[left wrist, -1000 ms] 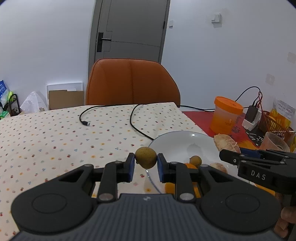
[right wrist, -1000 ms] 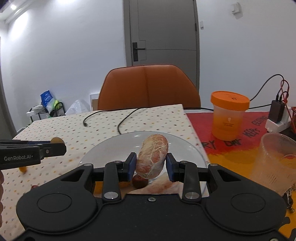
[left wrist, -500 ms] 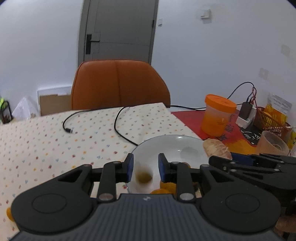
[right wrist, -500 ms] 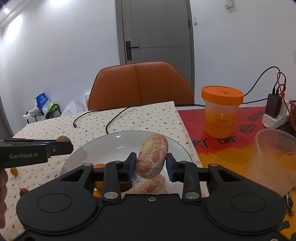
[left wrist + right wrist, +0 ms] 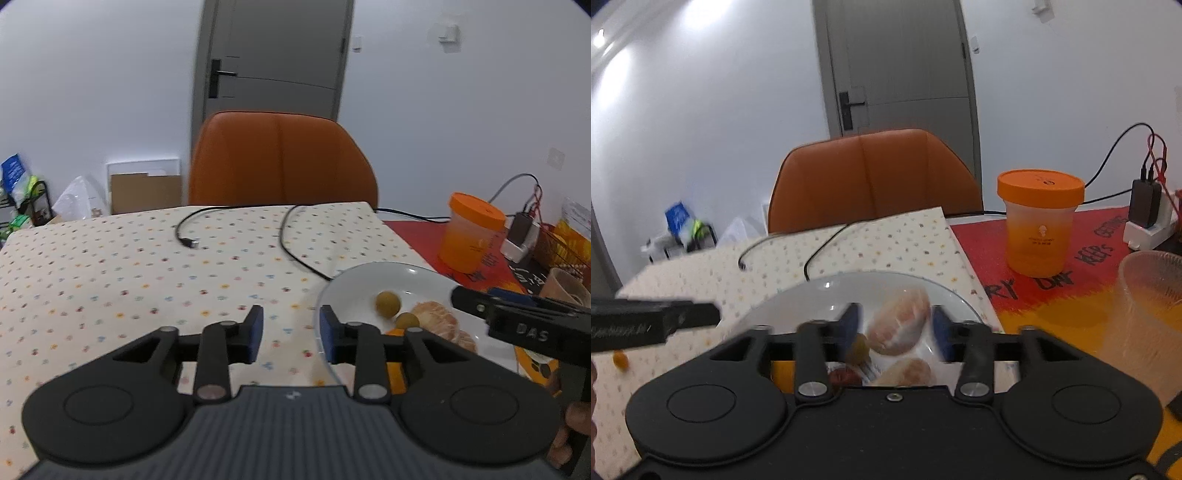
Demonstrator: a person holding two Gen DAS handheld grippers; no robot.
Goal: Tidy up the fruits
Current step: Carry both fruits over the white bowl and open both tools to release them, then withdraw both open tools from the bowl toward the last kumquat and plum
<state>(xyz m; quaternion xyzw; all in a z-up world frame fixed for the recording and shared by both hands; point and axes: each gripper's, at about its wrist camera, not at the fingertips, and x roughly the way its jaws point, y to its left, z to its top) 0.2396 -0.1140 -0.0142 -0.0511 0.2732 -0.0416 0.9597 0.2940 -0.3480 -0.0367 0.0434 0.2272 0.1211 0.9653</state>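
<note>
A white plate (image 5: 373, 275) sits on the dotted tablecloth. It holds two small brown-green round fruits (image 5: 387, 303), peeled citrus segments (image 5: 436, 321) and some orange pieces. My left gripper (image 5: 290, 332) is open and empty, just left of the plate's rim. My right gripper (image 5: 894, 330) is open over the plate (image 5: 820, 291); a peeled citrus segment (image 5: 899, 325) lies on the plate between its spread jaws, blurred. Another segment (image 5: 908, 371), a dark red fruit (image 5: 844, 376) and a green-brown fruit (image 5: 858, 347) lie beside it.
An orange-lidded tub (image 5: 1039, 225) and a clear plastic cup (image 5: 1145, 314) stand on the red mat to the right. Black cables (image 5: 295, 236) cross the cloth behind the plate. A small orange fruit (image 5: 619, 360) lies on the cloth at left. An orange chair (image 5: 280, 162) stands behind the table.
My left gripper opened and dropped its small round fruit onto the plate, then moved left. My right gripper opened and let the peeled citrus segment go onto the plate.
</note>
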